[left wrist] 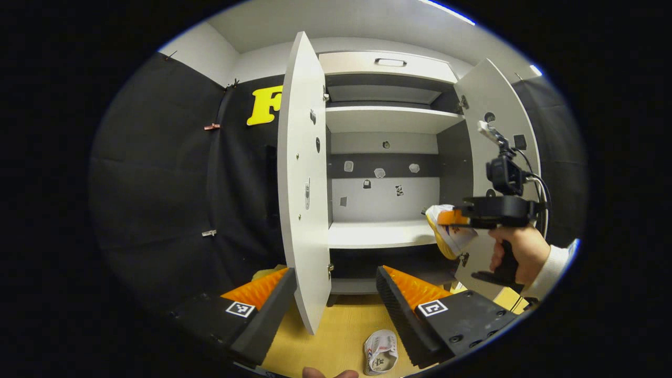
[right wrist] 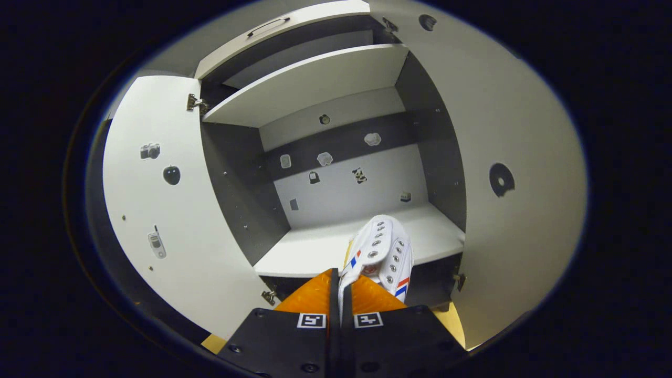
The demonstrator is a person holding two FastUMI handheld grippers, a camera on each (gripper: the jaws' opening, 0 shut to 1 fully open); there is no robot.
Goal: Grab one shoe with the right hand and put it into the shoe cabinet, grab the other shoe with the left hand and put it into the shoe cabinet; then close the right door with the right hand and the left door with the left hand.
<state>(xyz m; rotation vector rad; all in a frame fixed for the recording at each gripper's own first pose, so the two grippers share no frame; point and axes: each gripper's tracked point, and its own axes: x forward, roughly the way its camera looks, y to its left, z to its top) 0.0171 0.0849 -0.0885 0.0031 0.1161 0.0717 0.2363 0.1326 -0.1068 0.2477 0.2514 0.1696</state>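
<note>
In the right gripper view my right gripper (right wrist: 340, 291) is shut on a white shoe (right wrist: 382, 251) with red and blue stripes, held in the air at the front edge of the cabinet's lower shelf (right wrist: 325, 247). The left gripper view shows that same shoe (left wrist: 446, 231) in the right gripper (left wrist: 455, 218), held by a hand (left wrist: 517, 252) in front of the open shoe cabinet (left wrist: 388, 121). My left gripper (left wrist: 336, 296) is open, low before the cabinet. The other white shoe (left wrist: 380, 350) lies on the wooden floor just beneath it.
Both cabinet doors stand open: the left door (left wrist: 304, 184) juts edge-on toward me, the right door (left wrist: 496, 121) swings out behind the hand. An upper shelf (left wrist: 388, 118) and a drawer front (left wrist: 388, 64) sit above. Black cloth wall (left wrist: 157, 184) runs on the left.
</note>
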